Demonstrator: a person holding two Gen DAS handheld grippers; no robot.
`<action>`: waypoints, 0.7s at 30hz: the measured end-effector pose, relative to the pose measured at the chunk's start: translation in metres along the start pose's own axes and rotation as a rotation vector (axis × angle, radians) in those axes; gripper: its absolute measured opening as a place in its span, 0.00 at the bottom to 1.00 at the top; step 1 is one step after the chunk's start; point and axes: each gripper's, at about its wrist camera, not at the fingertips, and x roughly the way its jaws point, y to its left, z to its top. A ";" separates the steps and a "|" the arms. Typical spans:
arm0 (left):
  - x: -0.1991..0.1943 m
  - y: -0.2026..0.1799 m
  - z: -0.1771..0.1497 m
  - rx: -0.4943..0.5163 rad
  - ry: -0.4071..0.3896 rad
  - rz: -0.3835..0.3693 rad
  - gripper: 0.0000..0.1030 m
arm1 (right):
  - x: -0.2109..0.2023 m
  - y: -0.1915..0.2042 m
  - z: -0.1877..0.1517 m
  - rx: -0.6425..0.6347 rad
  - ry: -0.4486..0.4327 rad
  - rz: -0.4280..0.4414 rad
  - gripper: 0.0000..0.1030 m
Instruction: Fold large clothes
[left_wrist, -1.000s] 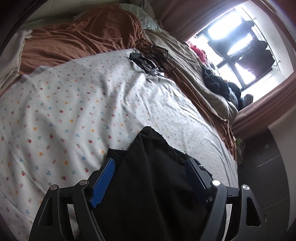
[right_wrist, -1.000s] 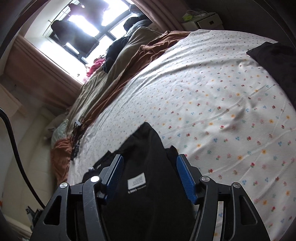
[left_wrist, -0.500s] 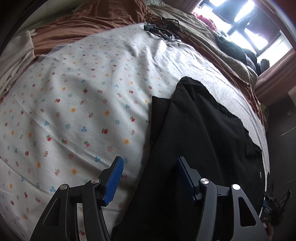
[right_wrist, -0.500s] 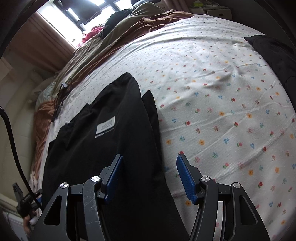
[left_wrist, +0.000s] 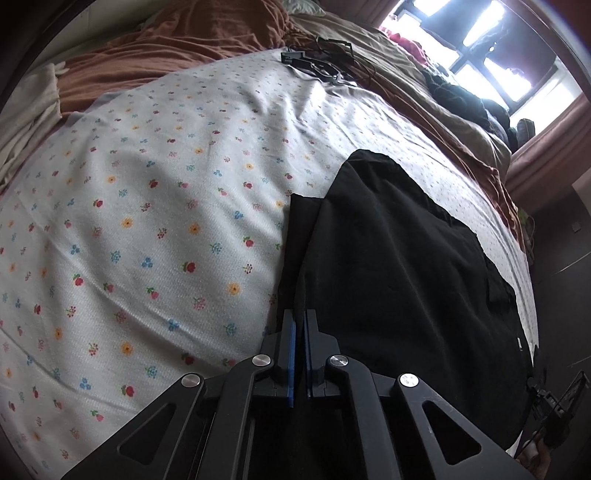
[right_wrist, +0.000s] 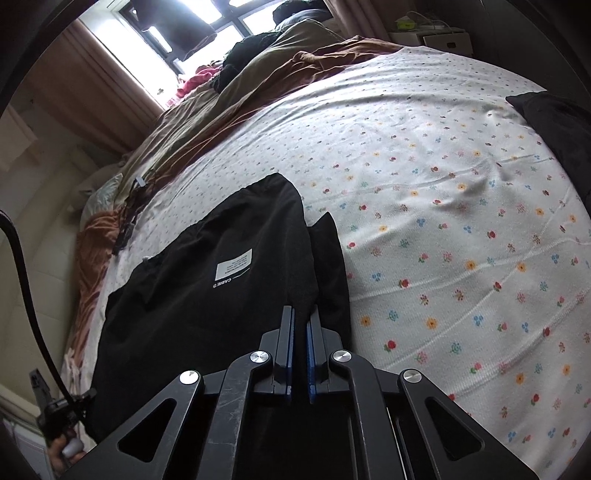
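Both grippers are clamped on the black garment (left_wrist: 399, 266) near the bed's (left_wrist: 147, 221) front edge: left gripper (left_wrist: 299, 325) pinches one side hem, right gripper (right_wrist: 300, 321) the other, probably so the cloth lifts evenly for a fold.

The matt black cloth garment (left_wrist: 399, 266) lay on a white flower-printed bedsheet (left_wrist: 155, 206) of finely ribbed, soft-looking cloth.
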 end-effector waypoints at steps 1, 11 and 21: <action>0.001 0.001 0.000 -0.005 0.003 0.003 0.03 | 0.002 0.001 0.001 0.005 0.000 -0.003 0.05; -0.019 0.014 -0.004 -0.054 0.025 -0.014 0.22 | -0.028 -0.008 -0.010 0.061 -0.002 -0.089 0.35; -0.041 0.052 -0.031 -0.152 0.044 -0.114 0.50 | -0.066 0.029 -0.033 -0.012 0.000 -0.058 0.35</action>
